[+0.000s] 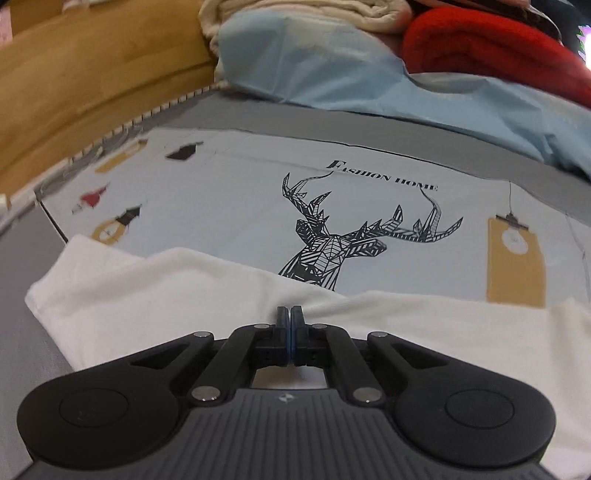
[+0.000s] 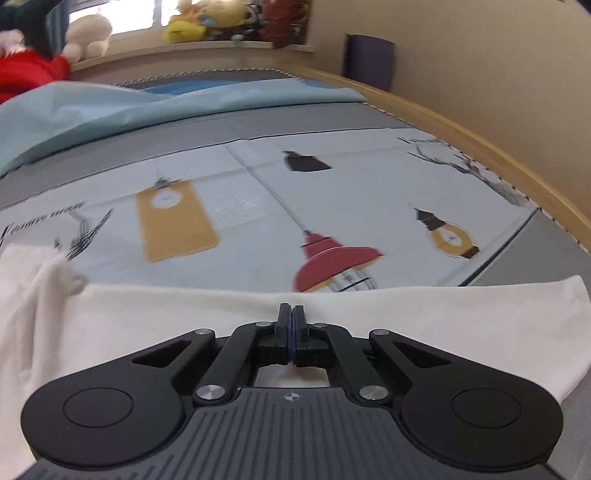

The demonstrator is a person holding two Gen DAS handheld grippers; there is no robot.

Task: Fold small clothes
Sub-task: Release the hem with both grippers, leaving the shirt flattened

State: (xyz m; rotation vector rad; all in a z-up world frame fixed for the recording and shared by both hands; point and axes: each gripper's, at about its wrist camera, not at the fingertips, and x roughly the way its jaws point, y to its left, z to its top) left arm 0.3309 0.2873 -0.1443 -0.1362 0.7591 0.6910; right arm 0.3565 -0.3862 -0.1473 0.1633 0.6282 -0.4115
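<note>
A white garment (image 1: pixel 155 295) lies flat on a printed light-blue sheet (image 1: pixel 229 206). My left gripper (image 1: pixel 290 309) is shut, its tips pinching the garment's far edge, where the cloth puckers. In the right wrist view the same white garment (image 2: pixel 461 314) spreads across the bottom of the sheet (image 2: pixel 251 184). My right gripper (image 2: pixel 291 307) is shut on the garment's far edge too. At the left of that view a fold of the cloth (image 2: pixel 48 280) stands raised.
A light-blue cloth (image 1: pixel 332 74), a red blanket (image 1: pixel 491 48) and a cream bundle (image 1: pixel 295 14) are piled at the back. A wooden frame (image 1: pixel 74 85) borders the bed, also on the right (image 2: pixel 498 147). Plush toys (image 2: pixel 207 22) sit on a sill.
</note>
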